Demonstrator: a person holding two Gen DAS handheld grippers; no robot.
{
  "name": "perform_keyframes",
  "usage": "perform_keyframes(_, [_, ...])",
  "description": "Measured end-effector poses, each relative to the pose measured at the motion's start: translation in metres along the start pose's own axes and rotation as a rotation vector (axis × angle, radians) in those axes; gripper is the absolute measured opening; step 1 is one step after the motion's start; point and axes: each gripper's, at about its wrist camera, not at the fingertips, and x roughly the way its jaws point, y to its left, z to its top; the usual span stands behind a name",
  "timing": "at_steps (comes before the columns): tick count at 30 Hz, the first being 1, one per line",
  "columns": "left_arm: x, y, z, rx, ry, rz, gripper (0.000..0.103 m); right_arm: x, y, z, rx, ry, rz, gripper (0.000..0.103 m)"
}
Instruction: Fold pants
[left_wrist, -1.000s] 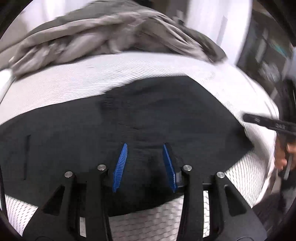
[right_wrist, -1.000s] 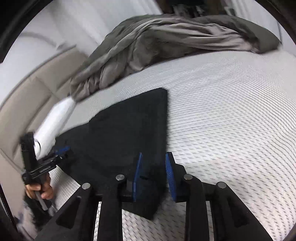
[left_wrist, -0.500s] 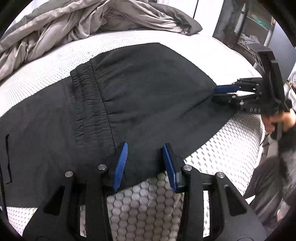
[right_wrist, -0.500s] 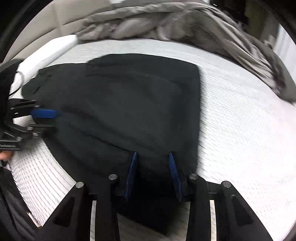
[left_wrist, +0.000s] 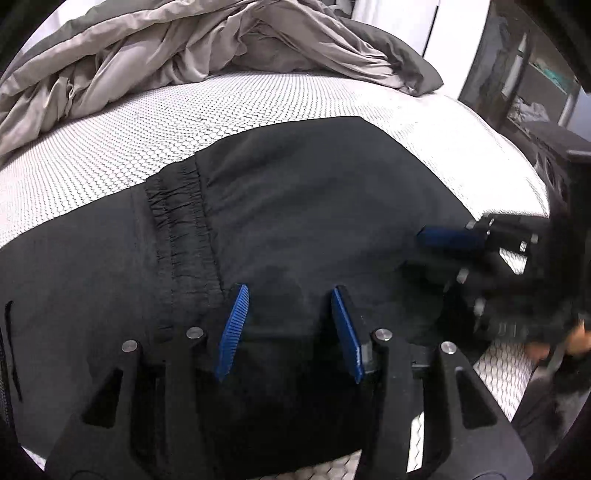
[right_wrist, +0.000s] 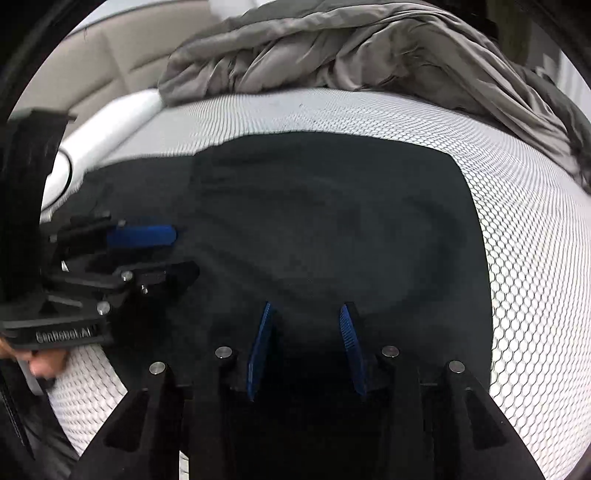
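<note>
Left wrist view: we see our left tool (left_wrist: 286, 325) parted over one pair of black pants (left_wrist: 295, 206), its jaws just widened, pinching nothing. Our right tool (right_wrist: 306, 343) likewise gapes, unloaded. Pants lie on one bed (left_wrist: 147, 122); one grey duvet (left_wrist: 184, 48) behind.

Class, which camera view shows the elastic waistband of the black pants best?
The left wrist view: the gathered elastic waistband and its stitching show sharply. In the right wrist view the black pants look dark and blurred, with no waistband discernible.
</note>
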Motion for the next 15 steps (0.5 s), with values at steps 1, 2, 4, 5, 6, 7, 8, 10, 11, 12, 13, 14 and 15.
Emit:
perform_keyframes(1, [-0.002, 0.003, -0.003, 0.009, 0.005, -0.002, 0.044, -0.003, -0.004, -0.002, -0.018, 0.009, -0.052, 0.039])
perform_keyframes(2, [-0.004, 0.004, -0.006, 0.015, 0.006, 0.007, 0.044, -0.005, -0.010, -0.007, -0.029, 0.015, -0.109, 0.039])
perform_keyframes(4, [-0.005, 0.006, -0.014, 0.035, 0.020, 0.024, 0.044, -0.012, -0.027, -0.017, -0.033, 0.036, -0.234, 0.039])
perform_keyframes(5, [-0.006, 0.006, -0.016, 0.042, 0.017, 0.028, 0.044, -0.016, -0.039, -0.024, -0.019, 0.049, -0.271, 0.039])
perform_keyframes(6, [-0.007, 0.006, -0.017, 0.047, 0.016, 0.038, 0.044, -0.020, -0.046, -0.027, 0.005, 0.046, -0.273, 0.040])
perform_keyframes(7, [-0.011, 0.006, -0.016, 0.049, 0.011, 0.048, 0.044, -0.025, -0.056, -0.032, 0.053, 0.037, -0.248, 0.040])
perform_keyframes(8, [-0.018, 0.006, -0.019, 0.043, 0.003, 0.052, 0.044, -0.029, -0.062, -0.032, 0.091, 0.032, -0.220, 0.040])
perform_keyframes(10, [-0.034, 0.005, -0.017, 0.015, -0.039, 0.062, 0.044, -0.036, -0.061, -0.028, 0.112, -0.002, -0.223, 0.040])
perform_keyframes(11, [-0.037, 0.005, -0.013, 0.001, -0.058, 0.058, 0.044, -0.041, -0.055, -0.024, 0.099, -0.035, -0.229, 0.040])
perform_keyframes(12, [-0.037, 0.006, -0.006, -0.017, -0.072, 0.046, 0.044, -0.043, -0.049, -0.020, 0.092, -0.061, -0.219, 0.040])
perform_keyframes(13, [-0.032, 0.005, 0.001, -0.029, -0.072, 0.043, 0.044, -0.043, -0.043, -0.014, 0.094, -0.083, -0.183, 0.040])
perform_keyframes(14, [-0.026, 0.005, 0.006, -0.040, -0.067, 0.047, 0.044, -0.040, -0.037, -0.004, 0.105, -0.101, -0.127, 0.040])
perform_keyframes(15, [-0.018, 0.004, 0.011, -0.051, -0.055, 0.055, 0.044, -0.036, -0.033, 0.003, 0.112, -0.110, -0.094, 0.040])
